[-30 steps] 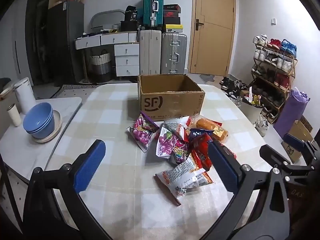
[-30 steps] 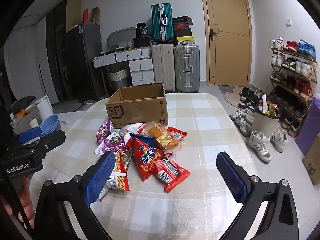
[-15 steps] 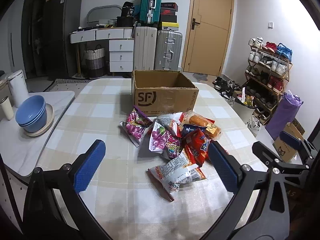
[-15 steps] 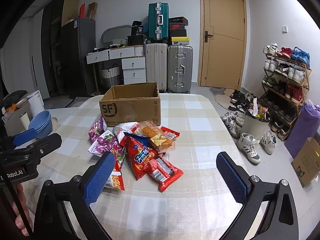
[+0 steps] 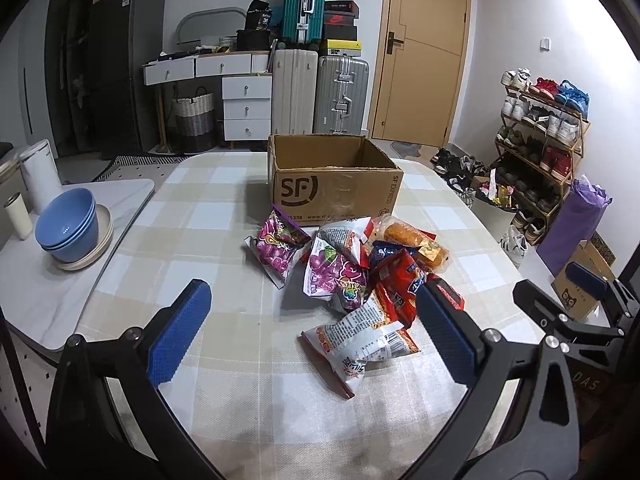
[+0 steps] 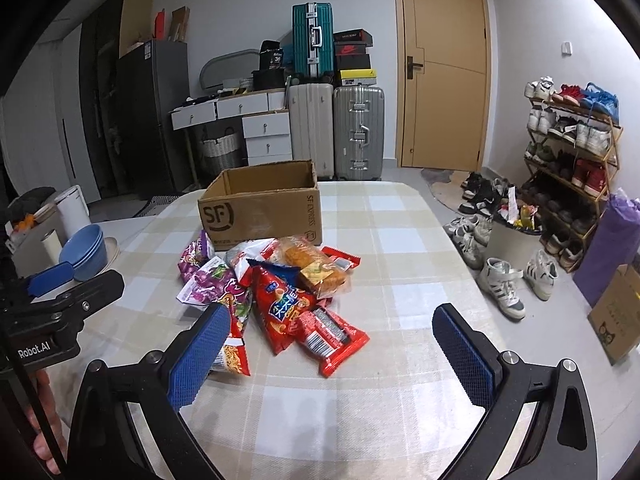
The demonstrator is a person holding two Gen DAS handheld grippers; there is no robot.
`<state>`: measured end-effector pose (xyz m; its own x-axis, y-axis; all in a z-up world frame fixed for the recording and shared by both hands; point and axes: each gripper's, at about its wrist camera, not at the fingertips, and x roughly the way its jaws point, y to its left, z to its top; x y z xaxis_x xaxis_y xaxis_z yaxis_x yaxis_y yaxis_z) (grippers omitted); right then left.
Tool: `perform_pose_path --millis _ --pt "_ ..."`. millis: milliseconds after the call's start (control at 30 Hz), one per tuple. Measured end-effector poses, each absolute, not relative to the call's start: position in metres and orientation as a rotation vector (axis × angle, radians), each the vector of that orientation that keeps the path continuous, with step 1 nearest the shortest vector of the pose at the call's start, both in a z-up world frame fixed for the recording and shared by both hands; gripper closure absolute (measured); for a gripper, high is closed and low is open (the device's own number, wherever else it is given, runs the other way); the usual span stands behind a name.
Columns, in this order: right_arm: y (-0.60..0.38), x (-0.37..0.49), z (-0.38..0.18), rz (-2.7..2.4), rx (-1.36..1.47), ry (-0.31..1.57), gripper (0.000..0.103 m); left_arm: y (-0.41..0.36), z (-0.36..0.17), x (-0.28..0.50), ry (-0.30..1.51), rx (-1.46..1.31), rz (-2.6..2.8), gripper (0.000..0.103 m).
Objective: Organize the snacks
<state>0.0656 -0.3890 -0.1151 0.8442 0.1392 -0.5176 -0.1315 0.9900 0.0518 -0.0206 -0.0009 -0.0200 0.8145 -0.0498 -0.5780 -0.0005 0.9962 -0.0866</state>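
A pile of snack bags (image 5: pixel 352 272) (image 6: pixel 276 288) lies on the checked table, just in front of an open cardboard box (image 5: pixel 334 176) (image 6: pixel 262 204) marked SF. The pile holds purple bags (image 5: pixel 278 248), red bags (image 6: pixel 288 308), a bread pack (image 6: pixel 316 266) and a white and red bag (image 5: pixel 360 344) nearest the front. My left gripper (image 5: pixel 312 332) is open above the table in front of the pile, holding nothing. My right gripper (image 6: pixel 330 354) is open too, to the right of the pile's near end. Each gripper shows at the other view's edge.
Blue bowls (image 5: pixel 68 226) on a plate, a small cup (image 5: pixel 18 220) and a white kettle (image 5: pixel 40 176) stand on a marble side table at left. Suitcases (image 5: pixel 320 92), drawers and a door are behind. A shoe rack (image 6: pixel 572 168) and shoes stand at right.
Both views have shifted slightly: the cameras rose and drew back a little, then came closer to the pile again. Both grippers stayed open and the snacks did not move.
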Motion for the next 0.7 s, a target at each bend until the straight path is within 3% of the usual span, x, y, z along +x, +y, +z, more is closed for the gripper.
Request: perform_pose_path --millis 700 --pt "-0.3879 0.0672 -0.1202 0.165 0.021 0.569 0.0 -0.003 -0.0218 -0.022 0.612 -0.068 -0.021 0.001"
